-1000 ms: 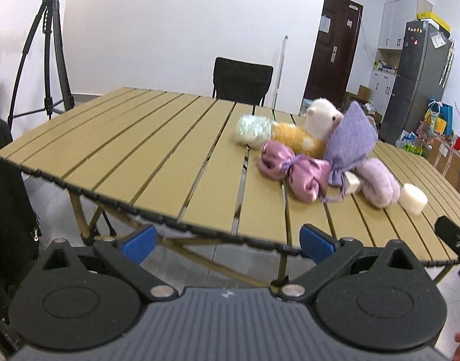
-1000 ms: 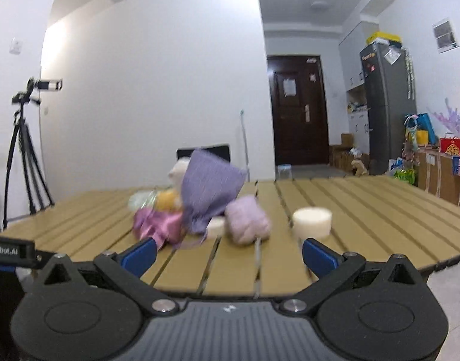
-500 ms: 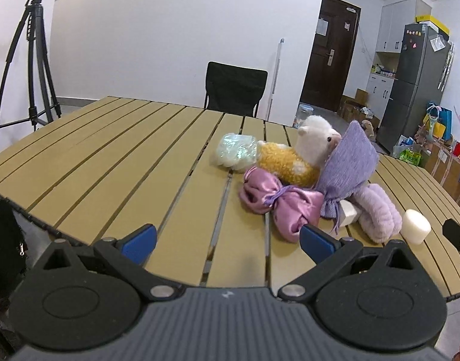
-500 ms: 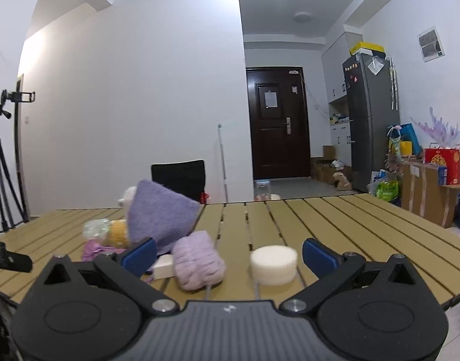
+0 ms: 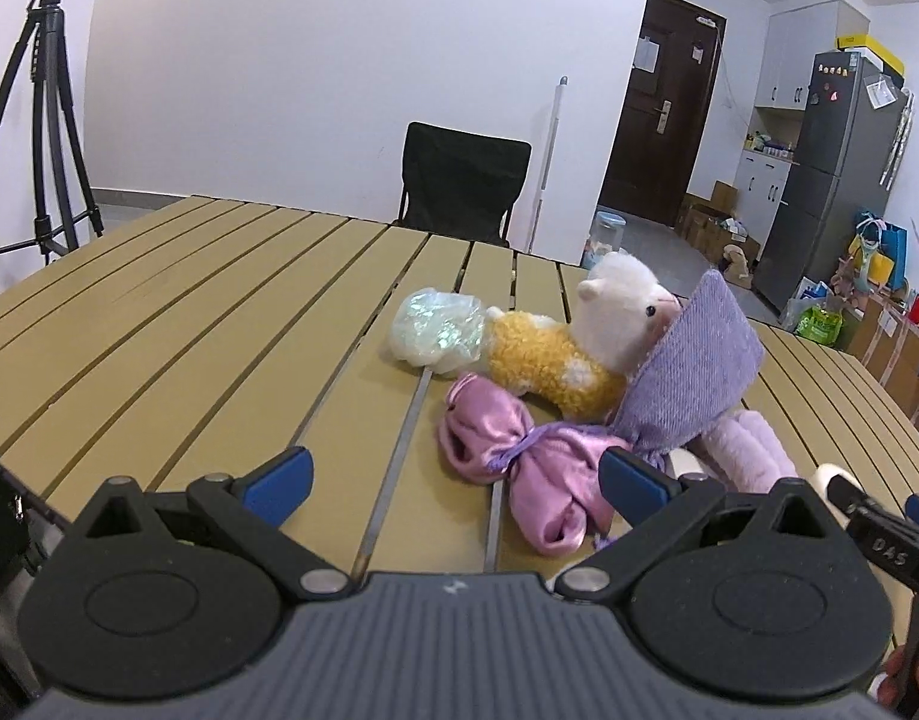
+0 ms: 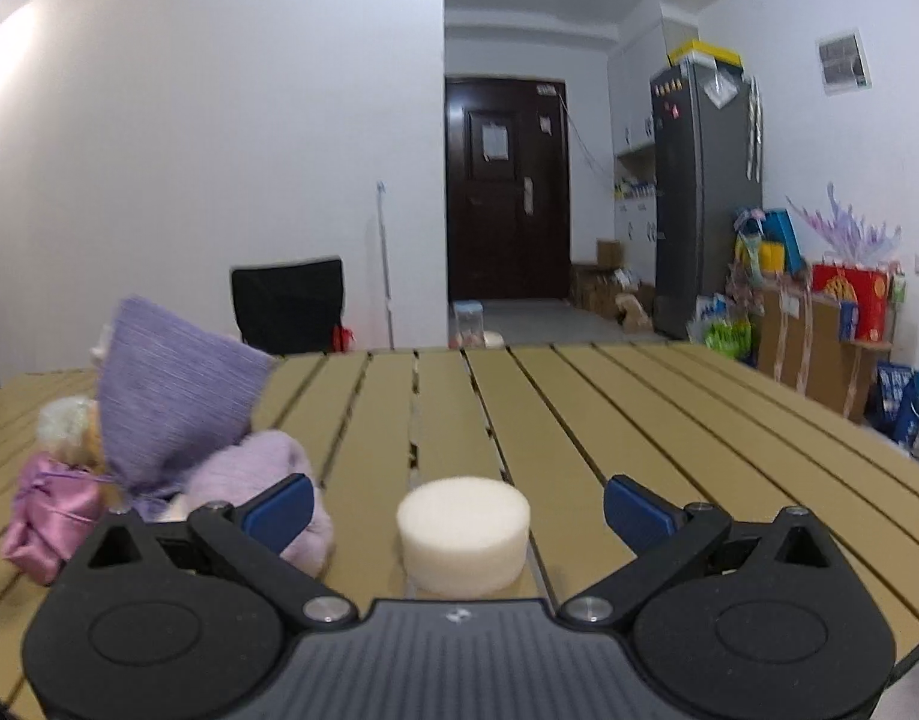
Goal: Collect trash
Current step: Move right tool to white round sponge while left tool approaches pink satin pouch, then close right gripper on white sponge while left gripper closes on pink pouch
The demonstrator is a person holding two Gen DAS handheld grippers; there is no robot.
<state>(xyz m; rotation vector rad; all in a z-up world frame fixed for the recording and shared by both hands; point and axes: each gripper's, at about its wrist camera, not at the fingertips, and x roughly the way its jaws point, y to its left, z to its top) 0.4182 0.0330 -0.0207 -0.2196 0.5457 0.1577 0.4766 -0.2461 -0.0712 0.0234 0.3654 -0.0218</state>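
- Left gripper (image 5: 453, 477): fingers spread, empty, over the near edge of the slatted table (image 5: 219, 324); pink satin pouch (image 5: 519, 468) at 1 o'clock, partly between the tips.
- Right gripper (image 6: 456, 504): fingers spread, empty; white foam disc (image 6: 463, 534) centred between them, untouched.
- Only the left view shows the crumpled plastic wrap (image 5: 438, 330), touching the plush alpaca (image 5: 579, 348).
- Slats from 12 to 3 o'clock of the disc lie bare.
- Both grippers stand closer to the pile than a second ago.
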